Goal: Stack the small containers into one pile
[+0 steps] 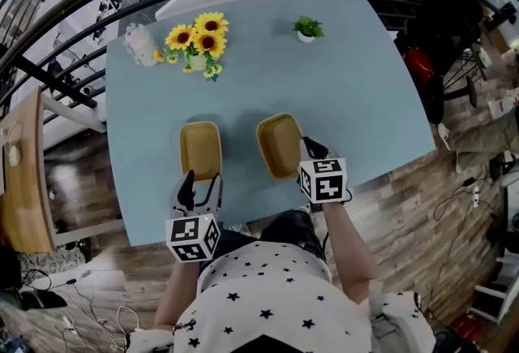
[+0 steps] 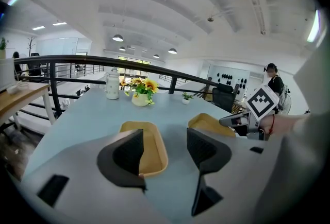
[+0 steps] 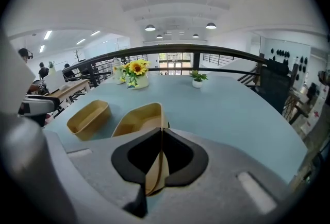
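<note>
Across the blue table [image 1: 365, 100], the right gripper [image 3: 161, 135] clamps the near rim of the right container [image 3: 139, 120]; the left gripper [image 2: 165, 138] gapes by the left container [image 2: 154, 151]. Lift level, then nest squarely.

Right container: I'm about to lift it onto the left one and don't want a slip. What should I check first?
1. Grip: right gripper shut on right container wall: ok.
2. Target: left container upright, empty: ok.
3. Other hand: left gripper open, holding nothing: ok.
4. Contact between left gripper and left container: cannot tell.
5. Path: table between the containers bare: ok.
</note>
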### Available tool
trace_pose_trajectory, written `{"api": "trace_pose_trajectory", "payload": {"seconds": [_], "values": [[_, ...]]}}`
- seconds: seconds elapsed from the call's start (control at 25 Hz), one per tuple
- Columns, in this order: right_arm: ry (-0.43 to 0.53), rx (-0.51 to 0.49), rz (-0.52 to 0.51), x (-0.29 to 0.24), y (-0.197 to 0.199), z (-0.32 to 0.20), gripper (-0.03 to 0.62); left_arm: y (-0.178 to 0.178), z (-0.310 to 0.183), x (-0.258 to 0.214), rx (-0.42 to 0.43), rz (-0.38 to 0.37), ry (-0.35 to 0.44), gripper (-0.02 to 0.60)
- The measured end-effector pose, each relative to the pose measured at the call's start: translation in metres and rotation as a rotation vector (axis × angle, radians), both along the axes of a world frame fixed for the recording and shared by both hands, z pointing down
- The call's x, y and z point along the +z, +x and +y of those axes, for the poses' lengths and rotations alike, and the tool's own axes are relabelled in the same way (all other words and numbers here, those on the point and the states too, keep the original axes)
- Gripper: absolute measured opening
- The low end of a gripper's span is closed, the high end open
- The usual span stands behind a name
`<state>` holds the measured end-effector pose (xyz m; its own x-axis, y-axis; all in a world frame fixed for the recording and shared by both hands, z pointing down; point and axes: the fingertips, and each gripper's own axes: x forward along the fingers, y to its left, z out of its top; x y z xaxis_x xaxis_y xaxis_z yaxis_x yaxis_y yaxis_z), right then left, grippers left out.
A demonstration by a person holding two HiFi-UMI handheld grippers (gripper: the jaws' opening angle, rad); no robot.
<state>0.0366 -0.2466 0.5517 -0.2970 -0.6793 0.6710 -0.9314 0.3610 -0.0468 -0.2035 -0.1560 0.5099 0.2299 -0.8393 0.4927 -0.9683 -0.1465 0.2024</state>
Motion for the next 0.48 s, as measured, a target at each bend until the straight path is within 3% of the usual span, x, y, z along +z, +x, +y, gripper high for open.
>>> {"api": "trace_pose_trajectory", "payload": {"seconds": [0.48], "values": [[-0.021,0.045,0.021,0.021,0.006,0.0,0.018,-0.004,-0.002,0.004,0.028,-0.004,-0.016,0.259]]}}
